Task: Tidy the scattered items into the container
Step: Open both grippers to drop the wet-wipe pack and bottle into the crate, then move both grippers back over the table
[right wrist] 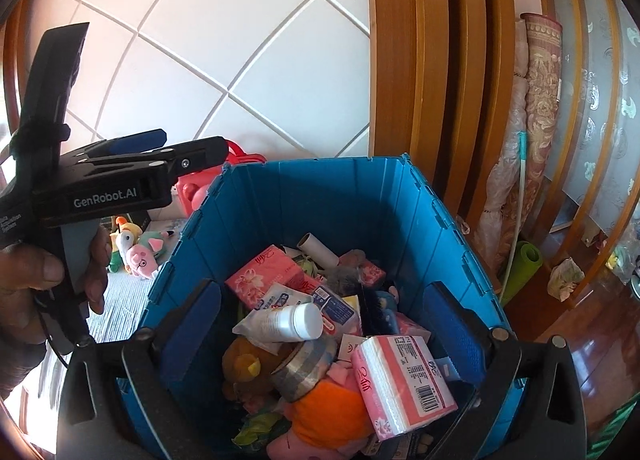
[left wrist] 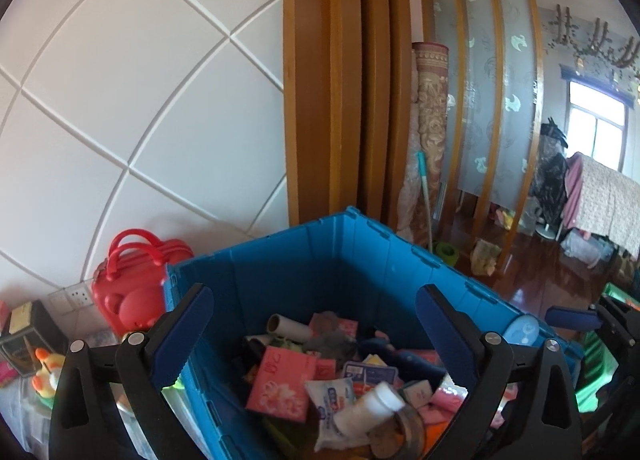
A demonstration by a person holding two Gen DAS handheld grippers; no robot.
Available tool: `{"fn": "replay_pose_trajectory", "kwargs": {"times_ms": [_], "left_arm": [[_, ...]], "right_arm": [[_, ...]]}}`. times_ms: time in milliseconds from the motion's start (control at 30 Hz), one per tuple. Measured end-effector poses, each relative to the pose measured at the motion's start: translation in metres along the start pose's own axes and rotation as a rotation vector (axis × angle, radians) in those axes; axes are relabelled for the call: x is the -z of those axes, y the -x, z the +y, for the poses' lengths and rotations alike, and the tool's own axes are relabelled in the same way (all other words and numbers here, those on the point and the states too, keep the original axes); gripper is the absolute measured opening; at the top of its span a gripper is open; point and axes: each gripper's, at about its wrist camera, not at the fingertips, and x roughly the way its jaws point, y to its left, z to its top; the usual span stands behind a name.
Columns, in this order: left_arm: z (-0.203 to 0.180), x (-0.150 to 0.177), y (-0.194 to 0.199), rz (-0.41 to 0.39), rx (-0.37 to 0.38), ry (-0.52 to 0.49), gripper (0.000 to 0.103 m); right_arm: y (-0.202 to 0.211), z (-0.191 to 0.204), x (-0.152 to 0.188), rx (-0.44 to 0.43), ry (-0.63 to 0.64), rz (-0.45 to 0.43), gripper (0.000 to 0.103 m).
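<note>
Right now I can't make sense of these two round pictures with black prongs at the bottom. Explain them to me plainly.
No robot here: a person holds a hand tool with two gripping fingers in each hand, and a wide-angle camera on each tool looks along its fingers. One picture comes from the left gripper, the other from the right gripper. The right view also shows the left tool held in the person's hand.

Both point down into a blue crate holding pink tissue packs, a white bottle, a roll of tape, a cardboard tube and soft toys. Plush toys and a red case sit outside it.

Both grippers are open and hold nothing.
</note>
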Motion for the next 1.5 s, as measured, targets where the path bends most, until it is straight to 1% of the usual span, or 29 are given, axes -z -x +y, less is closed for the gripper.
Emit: {"fn": "replay_pose_trajectory", "kwargs": {"times_ms": [167,267,400,500,633,967,1067,1200,1333,1500], "left_arm": [[0.028,0.008,0.021,0.001,-0.02,0.047,0.102],[0.051,0.018,0.04,-0.005,-0.048,0.075,0.102],[0.086,0.034,0.069,-0.011,-0.105,0.109,0.102],[0.115,0.05,0.092,-0.005,-0.15,0.143,0.102],[0.15,0.077,0.125,0.009,-0.211,0.164,0.102],[0.24,0.143,0.206,0.077,-0.369,0.26,0.102],[0.263,0.165,0.228,0.095,-0.413,0.278,0.102],[0.289,0.192,0.252,0.12,-0.446,0.306,0.102],[0.31,0.213,0.271,0.146,-0.461,0.334,0.102],[0.329,0.232,0.293,0.162,-0.478,0.325,0.102]], "right_arm": [[0.001,0.027,-0.006,-0.038,0.029,-0.013,0.103],[0.001,0.05,-0.011,-0.071,0.046,-0.023,0.103],[-0.001,0.09,-0.015,-0.115,0.082,-0.032,0.103],[-0.003,0.122,-0.018,-0.151,0.106,-0.028,0.103],[-0.003,0.167,-0.017,-0.193,0.138,-0.019,0.103],[-0.005,0.265,-0.002,-0.255,0.165,0.018,0.103],[-0.007,0.292,0.004,-0.258,0.172,0.035,0.103],[-0.01,0.323,0.011,-0.264,0.177,0.051,0.103],[-0.015,0.345,0.019,-0.252,0.163,0.073,0.103],[-0.018,0.369,0.027,-0.224,0.14,0.088,0.103]]}}
